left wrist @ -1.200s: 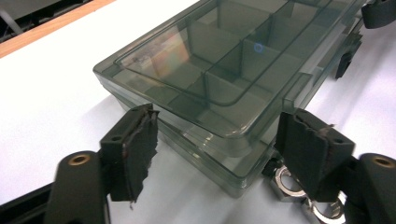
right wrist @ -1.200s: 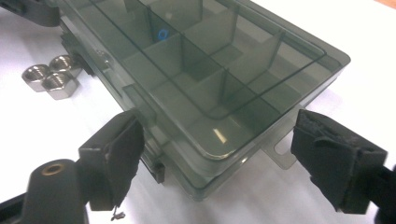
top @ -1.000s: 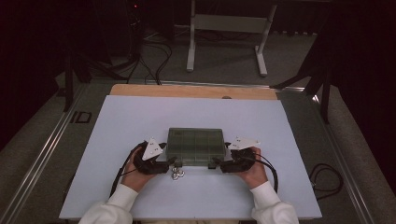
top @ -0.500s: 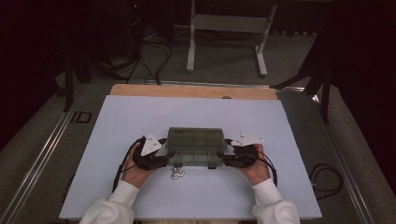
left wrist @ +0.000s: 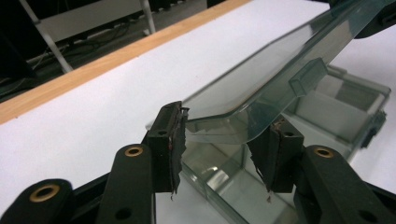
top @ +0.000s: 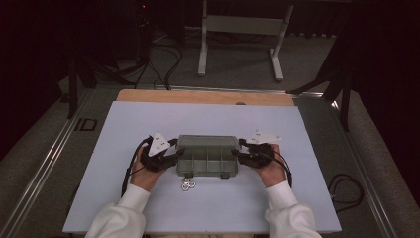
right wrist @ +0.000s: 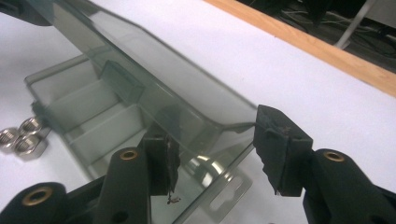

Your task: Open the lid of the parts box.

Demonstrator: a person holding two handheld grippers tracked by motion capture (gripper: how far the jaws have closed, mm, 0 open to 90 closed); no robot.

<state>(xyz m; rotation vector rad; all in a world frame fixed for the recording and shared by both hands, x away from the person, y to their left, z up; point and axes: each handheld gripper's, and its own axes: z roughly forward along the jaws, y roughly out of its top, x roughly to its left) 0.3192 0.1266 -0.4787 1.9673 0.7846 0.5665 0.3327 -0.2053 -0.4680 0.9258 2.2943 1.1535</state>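
A translucent grey-green compartment box point(top: 207, 156) lies on the white table top point(top: 198, 119); its base point(left wrist: 345, 102) point(right wrist: 84, 112) is divided into cells. The clear lid point(left wrist: 280, 70) point(right wrist: 154, 79) stands raised and tilted above the base. My left gripper point(top: 174, 152) point(left wrist: 224, 140) is at the box's left end, jaws apart, with a lid corner lying between the pads. At the right end my right gripper point(top: 240, 154) point(right wrist: 215, 144) straddles the other lid corner the same way; one pad sits behind the lid. A few steel nuts point(top: 187, 185) point(right wrist: 23, 137) lie in front of the box.
A wooden strip point(top: 203, 96) borders the table's far edge. Beyond it stand a metal frame point(top: 240, 25) and floor cables point(top: 163, 54). A coiled cable point(top: 346, 191) lies off the table's right side.
Both grippers have moved away from the person along the box's ends, and the lid has risen from the base.
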